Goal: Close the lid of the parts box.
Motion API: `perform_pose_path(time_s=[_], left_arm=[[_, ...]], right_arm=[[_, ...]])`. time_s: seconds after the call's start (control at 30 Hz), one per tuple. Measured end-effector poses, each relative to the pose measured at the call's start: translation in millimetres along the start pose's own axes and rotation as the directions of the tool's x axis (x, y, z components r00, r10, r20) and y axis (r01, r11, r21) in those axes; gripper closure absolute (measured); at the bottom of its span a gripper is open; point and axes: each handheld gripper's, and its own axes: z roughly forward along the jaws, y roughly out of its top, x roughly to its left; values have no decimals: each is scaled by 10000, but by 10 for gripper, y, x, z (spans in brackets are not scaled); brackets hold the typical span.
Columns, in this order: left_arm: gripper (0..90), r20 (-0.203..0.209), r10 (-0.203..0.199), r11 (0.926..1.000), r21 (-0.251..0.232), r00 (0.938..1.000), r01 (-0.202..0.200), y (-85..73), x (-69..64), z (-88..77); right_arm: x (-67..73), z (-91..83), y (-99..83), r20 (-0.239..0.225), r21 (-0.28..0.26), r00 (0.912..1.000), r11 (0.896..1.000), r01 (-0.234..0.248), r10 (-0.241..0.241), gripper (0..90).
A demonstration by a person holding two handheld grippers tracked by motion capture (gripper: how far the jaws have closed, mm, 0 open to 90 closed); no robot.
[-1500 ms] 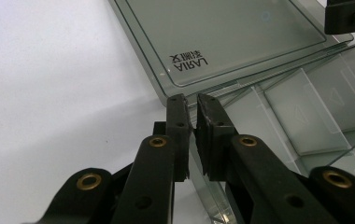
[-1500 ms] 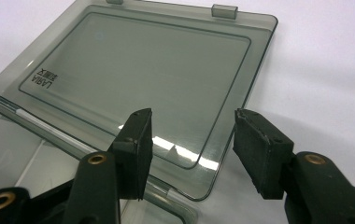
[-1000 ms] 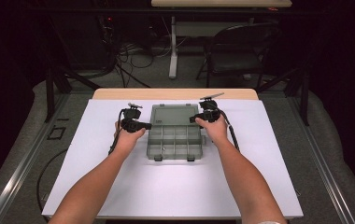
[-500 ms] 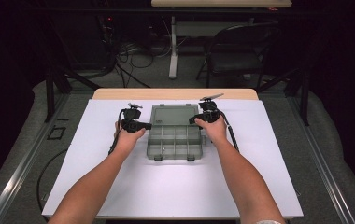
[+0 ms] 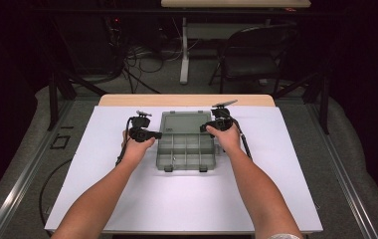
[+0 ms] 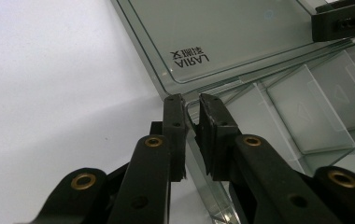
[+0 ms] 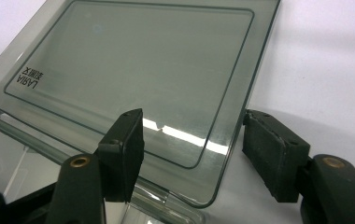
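A clear compartment box (image 5: 184, 149) lies open on the white table, its lid (image 5: 184, 122) folded back flat. My left gripper (image 5: 158, 135) is at the box's left wall. In the left gripper view the gripper (image 6: 193, 105) is shut on the thin rim of that wall, beside the lid (image 6: 222, 32) with its printed label. My right gripper (image 5: 204, 128) is at the lid's right edge. Its jaws have just been opening: the gripper (image 7: 192, 119) stands open astride the lid (image 7: 133, 56), one finger over the lid and one outside it, neither touching.
The white table top (image 5: 187, 199) stretches wide in front of the box and to both sides. A wooden strip (image 5: 187, 99) runs along its far edge. Beyond stand a dark chair (image 5: 256, 50) and cables on the floor. Both forearms come in from the bottom.
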Motion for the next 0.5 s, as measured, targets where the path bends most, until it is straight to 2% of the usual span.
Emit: perform_pose_path(time_s=[0.33,0.5], left_arm=[[814,-6,3,10000,-6,10000,-3,1,-2,1],[814,-8,15,10000,7,10000,-15,2,-2,0]], right_arm=[[-1,9,32,-46,298,9999,9995,101,-99,359],[-4,28,29,-152,236,9999,9997,-48,51,342]])
